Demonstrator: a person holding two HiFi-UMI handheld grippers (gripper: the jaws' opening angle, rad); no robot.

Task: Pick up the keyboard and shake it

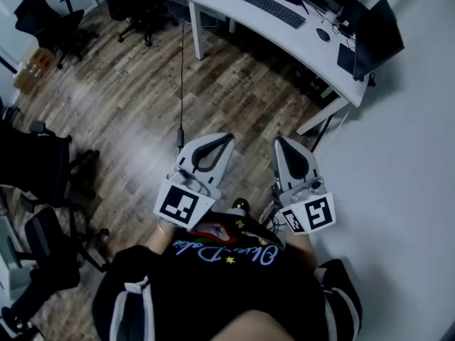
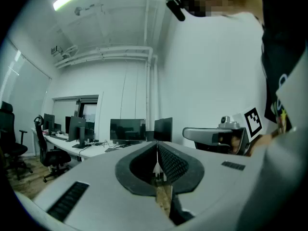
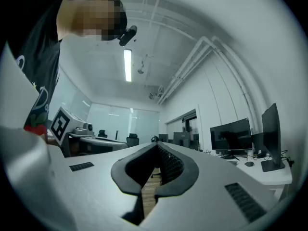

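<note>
Head view: left gripper and right gripper are both closed and empty, side by side; the keyboard lies on the desk well ahead of them.

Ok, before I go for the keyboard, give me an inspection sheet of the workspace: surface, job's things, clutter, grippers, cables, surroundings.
Surface: white desk stands across the wooden floor, away from both grippers.
Job's things: keyboard lies flat on the desk, untouched.
Clutter: mouse and dark monitors towards the desk's right end.
Grippers: left gripper and right gripper are shut and empty, side by side over the floor.
Cables: a thin cable runs from the desk edge towards the left gripper; more lie behind the keyboard.
Surroundings: black office chairs at left, white wall at right.
</note>
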